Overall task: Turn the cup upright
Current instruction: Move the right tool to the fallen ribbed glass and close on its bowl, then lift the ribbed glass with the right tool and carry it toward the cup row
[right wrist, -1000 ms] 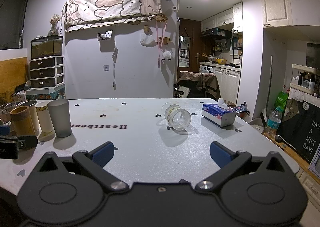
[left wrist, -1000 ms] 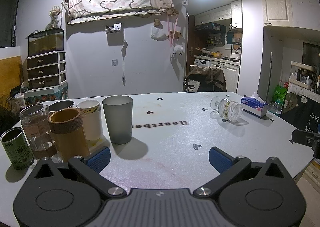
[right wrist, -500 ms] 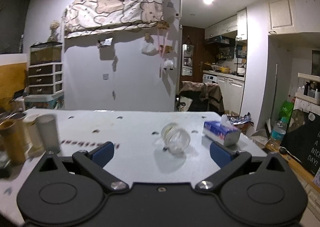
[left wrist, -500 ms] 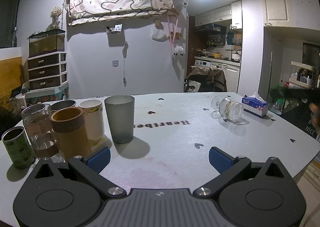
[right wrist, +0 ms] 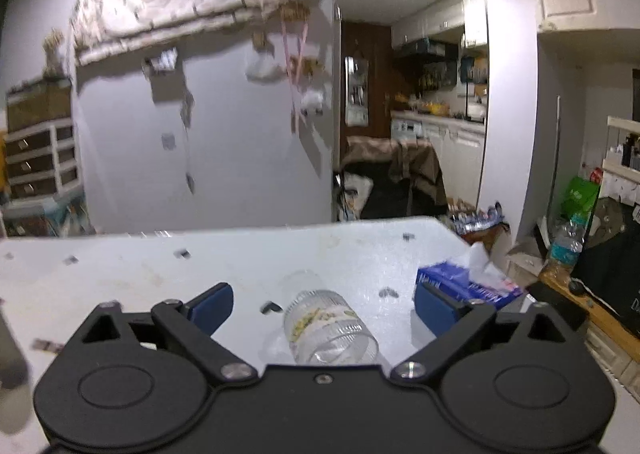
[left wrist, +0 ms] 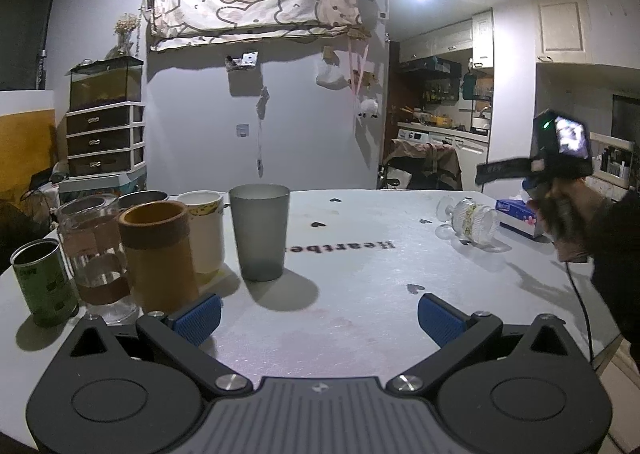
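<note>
A clear ribbed glass cup with a patterned band [left wrist: 472, 219] lies on its side on the white table [left wrist: 360, 254], far right in the left wrist view. In the right wrist view the cup [right wrist: 328, 328] lies between and just ahead of the open fingers of my right gripper [right wrist: 324, 306], mouth toward the camera, untouched. My left gripper [left wrist: 318, 314] is open and empty, low over the table's near edge. The right gripper shows in the left wrist view [left wrist: 560, 158], held in a hand above and right of the cup.
Several upright cups stand at the left: a grey tumbler [left wrist: 260, 232], a white mug [left wrist: 204, 230], a brown cork cup [left wrist: 158, 254], a glass [left wrist: 94, 250], a green can [left wrist: 42, 286]. A blue tissue box [right wrist: 468, 284] lies right of the cup.
My right gripper has moved forward and down to the lying cup, which now sits between its fingers. The hand has come into the left wrist view. My left gripper has stayed put.
</note>
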